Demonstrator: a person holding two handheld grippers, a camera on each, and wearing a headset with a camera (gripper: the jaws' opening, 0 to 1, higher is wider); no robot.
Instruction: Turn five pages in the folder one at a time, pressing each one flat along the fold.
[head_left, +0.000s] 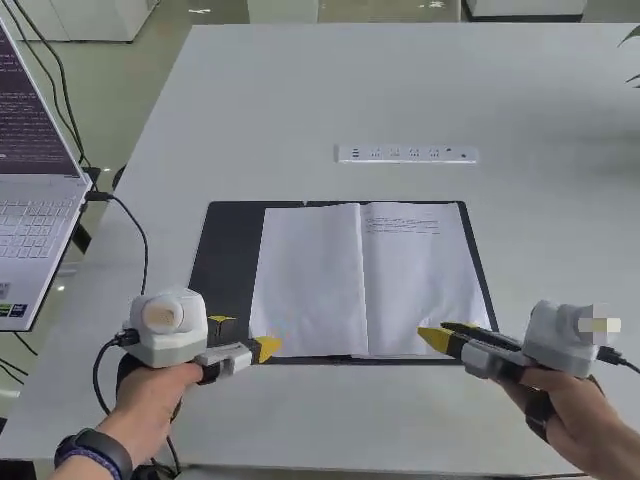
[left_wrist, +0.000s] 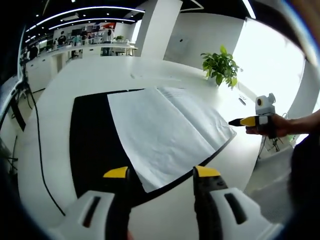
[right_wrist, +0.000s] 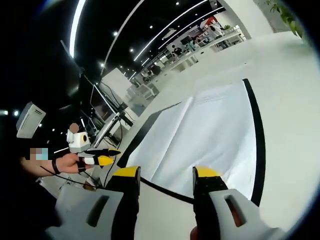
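The folder lies open. Left gripper and right gripper flank its near edge, jaws parted and empty, apparently readying a page turn.

The black folder lies open and flat, white pages spread, just ahead of and between the left tongs and right tongs.

Bright, even ceiling light — window glare bleaches the surface; fisheye edges bend, head view stays sharp.
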